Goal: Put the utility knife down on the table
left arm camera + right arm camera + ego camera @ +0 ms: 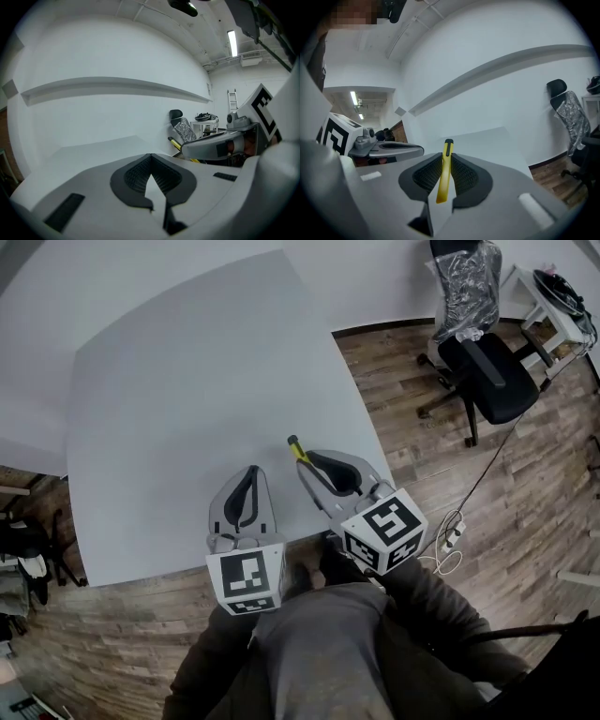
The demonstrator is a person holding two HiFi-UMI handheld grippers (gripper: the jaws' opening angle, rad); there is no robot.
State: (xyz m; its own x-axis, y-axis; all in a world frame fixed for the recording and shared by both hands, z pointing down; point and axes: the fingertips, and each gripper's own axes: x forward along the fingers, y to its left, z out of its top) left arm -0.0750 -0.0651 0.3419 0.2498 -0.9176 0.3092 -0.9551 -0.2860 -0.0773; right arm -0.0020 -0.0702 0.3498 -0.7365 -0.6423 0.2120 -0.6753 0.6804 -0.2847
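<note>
A yellow utility knife (pixel 445 169) with a black tip is clamped between the dark ribbed pads of my right gripper (pixel 446 174); its tip sticks out past the jaws. In the head view the knife (pixel 297 448) pokes out of the right gripper (pixel 317 465) over the white table (pixel 187 381), near its front right part. My left gripper (pixel 246 495) hovers beside it near the table's front edge, jaws shut with nothing between them. The left gripper view shows its closed pads (pixel 151 176) and the knife (pixel 175 142) off to the right.
A black office chair (pixel 483 367) with a plastic-wrapped back stands on the wood floor at the right. A white side table (pixel 548 306) with cables sits at the far right. A cord with a power strip (pixel 450 535) lies on the floor near my right side.
</note>
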